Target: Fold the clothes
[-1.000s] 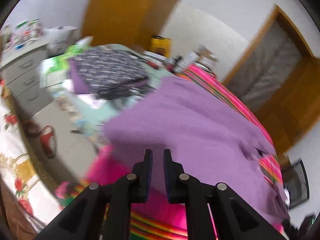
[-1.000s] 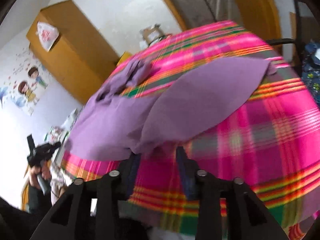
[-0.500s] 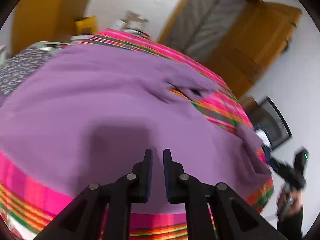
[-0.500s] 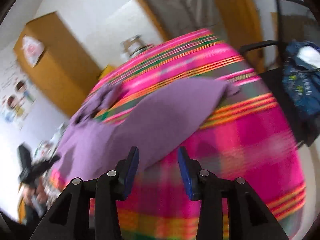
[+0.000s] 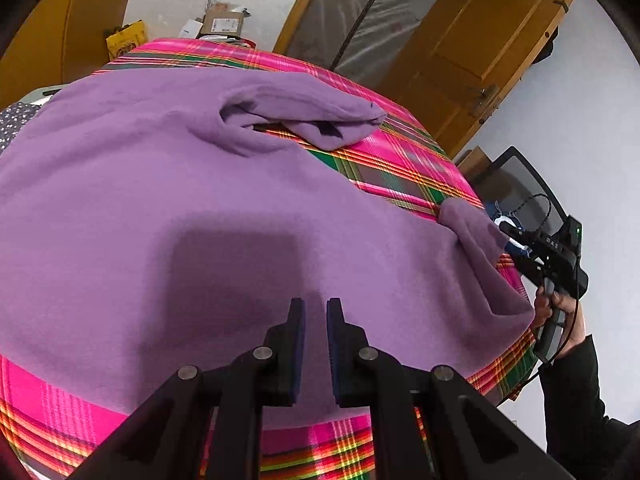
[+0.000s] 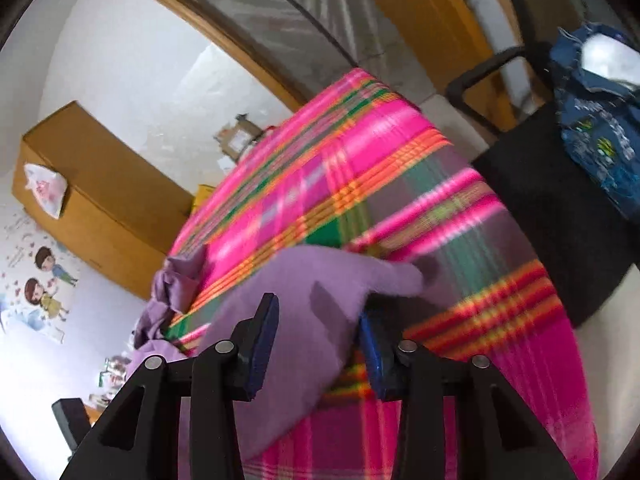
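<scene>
One purple garment (image 5: 168,184) on plaid cover (image 6: 360,184), right tongs (image 6: 318,332) closing around sleeve, left tongs (image 5: 316,340) nearly together, empty.

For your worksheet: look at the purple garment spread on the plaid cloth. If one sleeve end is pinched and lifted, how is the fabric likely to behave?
The purple garment probably hangs limp: its far sleeve already lies bunched in soft folds. It looks thick and fuzzy, so likely grippy rather than slippery. The sleeve end sags between the closing right tool, so the rest would likely trail behind.

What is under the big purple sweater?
Under the purple sweater lies a bright pink plaid cloth. It peeks out around the sweater's edges and in the gap by one folded sleeve. Whatever lies beneath the sweater's middle is covered, so I cannot tell.
</scene>
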A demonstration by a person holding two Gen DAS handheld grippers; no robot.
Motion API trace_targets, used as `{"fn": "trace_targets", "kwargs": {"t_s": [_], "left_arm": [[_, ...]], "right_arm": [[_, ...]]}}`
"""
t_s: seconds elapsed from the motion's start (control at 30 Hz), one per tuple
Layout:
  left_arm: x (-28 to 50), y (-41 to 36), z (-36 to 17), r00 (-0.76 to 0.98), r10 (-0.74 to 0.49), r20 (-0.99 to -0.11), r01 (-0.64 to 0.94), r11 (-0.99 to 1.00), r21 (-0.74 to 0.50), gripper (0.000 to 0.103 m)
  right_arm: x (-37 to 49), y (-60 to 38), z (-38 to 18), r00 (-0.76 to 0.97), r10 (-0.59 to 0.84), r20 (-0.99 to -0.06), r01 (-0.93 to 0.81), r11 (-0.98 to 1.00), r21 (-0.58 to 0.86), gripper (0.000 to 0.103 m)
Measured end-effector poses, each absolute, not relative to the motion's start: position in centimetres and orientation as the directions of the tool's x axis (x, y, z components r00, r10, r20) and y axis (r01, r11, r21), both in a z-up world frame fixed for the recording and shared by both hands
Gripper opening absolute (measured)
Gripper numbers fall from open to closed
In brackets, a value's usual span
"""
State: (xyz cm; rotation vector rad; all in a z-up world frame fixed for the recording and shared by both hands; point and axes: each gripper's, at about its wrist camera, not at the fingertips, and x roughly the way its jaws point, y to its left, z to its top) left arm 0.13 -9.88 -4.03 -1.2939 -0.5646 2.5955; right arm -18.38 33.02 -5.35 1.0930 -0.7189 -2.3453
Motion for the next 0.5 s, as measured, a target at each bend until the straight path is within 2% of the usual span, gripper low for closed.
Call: {"fn": "trace_targets", "kwargs": {"t_s": [0.07, 0.37, 0.5], "left_arm": [[-0.1, -9.5, -4.0, -0.598, 0.332, -0.730, -0.004, -0.912, -0.411, 0.010], [-0.5, -8.1, -3.8, -0.587, 0.351, -0.730, -0.045, -0.914, -0.403, 0.010], [-1.2, -7.0, -3.8, -0.571, 0.368, -0.734, -0.077, -0.914, -0.399, 0.010]], "right_arm": [[-18.1, 33.1, -4.7, -0.604, -0.576, -0.551, 0.184, -0.773, 0.607, 0.005], [-10.8, 38.3, 0.0, -0.761, -0.464, -0.454, 0.137, -0.799, 0.586, 0.003], [-6.5, 41.4, 0.7, -0.807, -0.373, -0.458, 0.046, -0.813, 0.580, 0.003]]}}
